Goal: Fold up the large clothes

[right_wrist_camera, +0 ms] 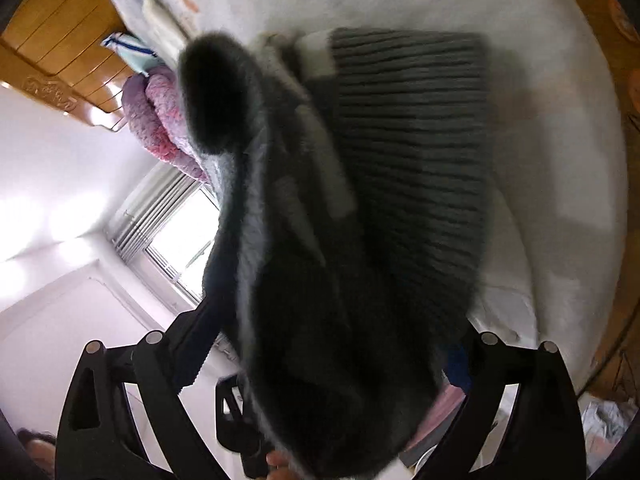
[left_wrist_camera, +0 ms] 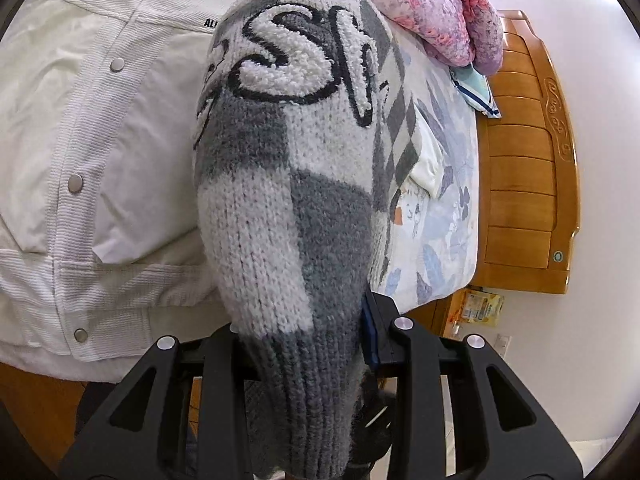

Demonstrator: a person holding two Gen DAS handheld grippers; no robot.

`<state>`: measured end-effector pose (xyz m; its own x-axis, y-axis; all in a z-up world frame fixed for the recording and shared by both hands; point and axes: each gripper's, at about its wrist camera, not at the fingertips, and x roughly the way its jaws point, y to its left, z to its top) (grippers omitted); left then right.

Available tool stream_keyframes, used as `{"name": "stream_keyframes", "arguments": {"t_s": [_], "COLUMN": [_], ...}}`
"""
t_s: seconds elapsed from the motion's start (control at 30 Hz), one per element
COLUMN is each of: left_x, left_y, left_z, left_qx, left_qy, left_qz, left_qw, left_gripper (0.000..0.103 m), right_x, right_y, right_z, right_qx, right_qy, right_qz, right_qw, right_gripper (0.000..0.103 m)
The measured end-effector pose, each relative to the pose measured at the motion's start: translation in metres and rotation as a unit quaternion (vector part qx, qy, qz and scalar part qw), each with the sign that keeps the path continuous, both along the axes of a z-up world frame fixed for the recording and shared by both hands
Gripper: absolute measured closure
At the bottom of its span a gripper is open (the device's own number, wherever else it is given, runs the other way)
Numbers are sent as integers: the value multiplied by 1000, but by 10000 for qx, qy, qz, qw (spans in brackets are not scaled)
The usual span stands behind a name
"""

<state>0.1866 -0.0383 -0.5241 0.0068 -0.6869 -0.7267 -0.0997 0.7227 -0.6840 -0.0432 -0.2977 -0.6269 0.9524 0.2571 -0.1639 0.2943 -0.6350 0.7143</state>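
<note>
Left gripper point(left_wrist_camera: 308, 344) and right gripper point(right_wrist_camera: 340, 360), each clamped on the grey-and-white sweater point(left_wrist_camera: 288, 168), held bunched above the white jacket point(left_wrist_camera: 80, 128); step judged mid-fold, lowering and flattening beside the jacket being called for next.

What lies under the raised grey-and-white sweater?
Under the sweater a white snap-button jacket lies on the floral bedsheet. The sweater hides whatever else lies directly beneath it.
</note>
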Motion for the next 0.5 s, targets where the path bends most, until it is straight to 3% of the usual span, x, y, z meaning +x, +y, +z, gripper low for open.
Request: {"name": "stream_keyframes", "arguments": {"t_s": [0.13,0.4,0.5], "left_x": [1,5,3], "left_y": [5,18,18], "left_z": [-2,-11,-13], "left_qx": [-87,-319,-284], "left_qy": [95,365,356], "left_qz": [96,306,296], "left_qw": [9999,9984,9985], "left_gripper": [72,72,72], "right_x": [20,-10,-7], "right_y": [-11,-11,-11], "right_z": [6,17,11], "right_qx": [-316,-430,-541], "right_qy": [-11,-536,-305], "right_qz": [150,-34,154], "right_qw": [9994,9976,9980], "right_gripper": [8,8,7]}}
